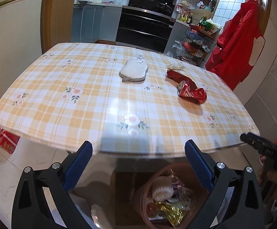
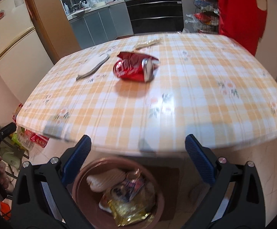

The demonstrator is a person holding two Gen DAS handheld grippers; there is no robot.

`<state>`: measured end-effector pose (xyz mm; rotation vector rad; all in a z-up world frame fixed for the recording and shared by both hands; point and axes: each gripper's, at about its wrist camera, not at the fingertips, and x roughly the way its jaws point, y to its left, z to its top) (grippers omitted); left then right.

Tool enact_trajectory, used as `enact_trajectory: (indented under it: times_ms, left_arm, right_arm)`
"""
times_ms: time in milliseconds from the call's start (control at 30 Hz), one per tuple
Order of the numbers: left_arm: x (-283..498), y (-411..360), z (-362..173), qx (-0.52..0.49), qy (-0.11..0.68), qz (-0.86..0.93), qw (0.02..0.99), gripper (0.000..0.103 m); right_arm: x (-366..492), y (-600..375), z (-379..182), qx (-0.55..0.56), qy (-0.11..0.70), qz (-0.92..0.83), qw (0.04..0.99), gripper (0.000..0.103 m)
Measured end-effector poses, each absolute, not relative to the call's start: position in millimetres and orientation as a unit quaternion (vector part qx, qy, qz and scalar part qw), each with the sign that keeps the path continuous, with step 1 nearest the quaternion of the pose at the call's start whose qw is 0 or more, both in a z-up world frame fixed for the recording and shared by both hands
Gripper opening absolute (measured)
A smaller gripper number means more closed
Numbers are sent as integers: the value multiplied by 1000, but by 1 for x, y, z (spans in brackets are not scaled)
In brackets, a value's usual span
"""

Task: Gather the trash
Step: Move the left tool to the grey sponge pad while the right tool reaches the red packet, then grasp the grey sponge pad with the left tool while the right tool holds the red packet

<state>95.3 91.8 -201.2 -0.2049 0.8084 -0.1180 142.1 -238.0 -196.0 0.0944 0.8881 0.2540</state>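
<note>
Both grippers, left (image 1: 138, 148) & right (image 2: 138, 147), hang w/ jaws wide apart, empty, above a brown trash bin (image 2: 81, 173); crushed red can (image 2: 133, 69) lies on checkered table (image 2: 195, 95) beside white sponge (image 1: 133, 70).

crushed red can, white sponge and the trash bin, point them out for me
crushed red can (image 2: 133, 69), right wrist view, on its dented red side
white sponge (image 1: 133, 70), left wrist view, middle of its top face
trash bin (image 2: 79, 183), right wrist view, on its brown left rim
</note>
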Motion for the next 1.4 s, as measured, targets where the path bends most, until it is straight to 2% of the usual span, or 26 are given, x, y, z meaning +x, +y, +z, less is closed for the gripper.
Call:
enact_trajectory:
  times_ms: [333,533,667,700,767,1000,1100,1233,1400]
  left_arm:
    - [199,86,-201,-68,394,-78,913,95]
    - [269,79,-206,-49,393,-89,914,95]
    - [306,79,-214,-45,405,-101,908,95]
    - [317,78,-218,-41,410,-104,905,95]
    - [336,76,-223,-33,420,-112,900,95]
    - [386,66,-235,-12,439,-138,888,95]
    - [403,62,-242,-6,450,-139,882,95]
    - [421,60,-253,-8,462,-124,878,95]
    - [439,51,-268,26,479,-101,872,95]
  right_arm:
    - [303,-211,-180,-32,446,186,875,97]
    - [389,-164,-197,-112,461,238,847,97]
    - [435,-148,-213,-108,485,251,830,96]
    - [444,-145,-216,-110,492,253,826,95]
    - [460,-141,-225,-116,507,252,816,84]
    - [491,-145,-258,-80,566,258,779,82]
    - [492,-143,-263,-90,574,265,769,70]
    - [490,-144,-261,-91,573,264,770,63]
    - [483,-157,-248,-77,550,257,791,60]
